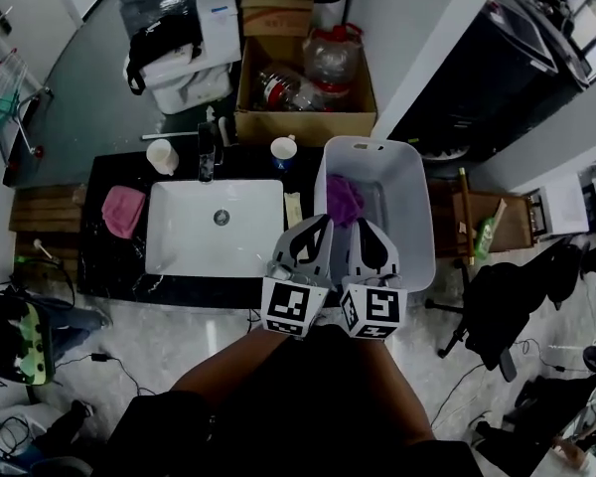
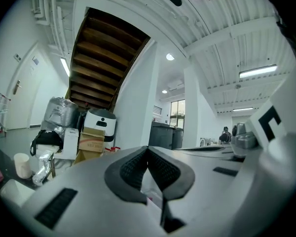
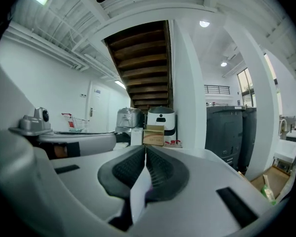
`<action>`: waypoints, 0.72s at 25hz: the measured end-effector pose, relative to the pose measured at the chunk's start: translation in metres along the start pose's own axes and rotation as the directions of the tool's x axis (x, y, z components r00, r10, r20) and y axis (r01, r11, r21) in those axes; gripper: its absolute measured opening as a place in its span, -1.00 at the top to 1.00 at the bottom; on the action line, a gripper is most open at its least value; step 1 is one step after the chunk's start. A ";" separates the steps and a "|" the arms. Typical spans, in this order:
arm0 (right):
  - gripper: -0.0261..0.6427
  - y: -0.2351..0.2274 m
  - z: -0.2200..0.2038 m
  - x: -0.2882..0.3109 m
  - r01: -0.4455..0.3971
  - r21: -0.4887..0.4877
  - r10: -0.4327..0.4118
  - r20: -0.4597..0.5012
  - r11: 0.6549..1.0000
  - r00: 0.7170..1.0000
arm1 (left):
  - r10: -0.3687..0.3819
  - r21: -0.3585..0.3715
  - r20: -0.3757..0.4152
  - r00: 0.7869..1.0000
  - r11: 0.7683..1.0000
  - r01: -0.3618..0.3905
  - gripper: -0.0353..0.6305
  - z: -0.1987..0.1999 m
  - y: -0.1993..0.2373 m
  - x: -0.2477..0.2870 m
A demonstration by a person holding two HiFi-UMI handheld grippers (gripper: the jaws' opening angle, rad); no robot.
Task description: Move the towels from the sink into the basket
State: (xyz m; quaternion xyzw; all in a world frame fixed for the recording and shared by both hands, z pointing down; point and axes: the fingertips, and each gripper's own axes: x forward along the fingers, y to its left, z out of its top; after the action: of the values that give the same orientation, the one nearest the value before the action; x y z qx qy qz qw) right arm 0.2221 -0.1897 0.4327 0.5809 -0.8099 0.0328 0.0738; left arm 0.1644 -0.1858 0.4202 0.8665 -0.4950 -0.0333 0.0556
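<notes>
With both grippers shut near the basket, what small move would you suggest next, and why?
Probably swing the left gripper leftward toward the pink towel, jaws opening: the sink looks empty, the purple towel already lies in the basket, and the pink one rests on the counter.

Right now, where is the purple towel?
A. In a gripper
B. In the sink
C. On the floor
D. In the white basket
D: the purple towel lies inside the white basket, to the right of the sink.
</notes>
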 end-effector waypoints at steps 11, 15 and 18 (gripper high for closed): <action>0.86 0.009 0.015 -0.046 -0.128 0.006 0.128 0.066 0.992 0.990 | 0.133 0.073 0.006 0.991 0.988 -0.133 0.88 0.004 -0.033 -0.042; 0.86 0.011 0.012 -0.067 -0.173 0.018 0.171 0.080 0.985 0.982 | 0.174 0.093 -0.013 0.985 0.981 -0.172 0.88 -0.002 -0.048 -0.058; 0.86 0.019 0.005 -0.085 -0.215 0.016 0.213 0.083 0.977 0.974 | 0.210 0.109 -0.031 0.977 0.973 -0.206 0.88 -0.009 -0.056 -0.072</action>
State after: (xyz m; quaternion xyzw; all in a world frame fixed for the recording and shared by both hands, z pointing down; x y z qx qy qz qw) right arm 0.2302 -0.1044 0.4149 0.4922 -0.8695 0.0272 0.0297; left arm 0.1766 -0.0951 0.4225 0.8122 -0.5827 0.0170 0.0235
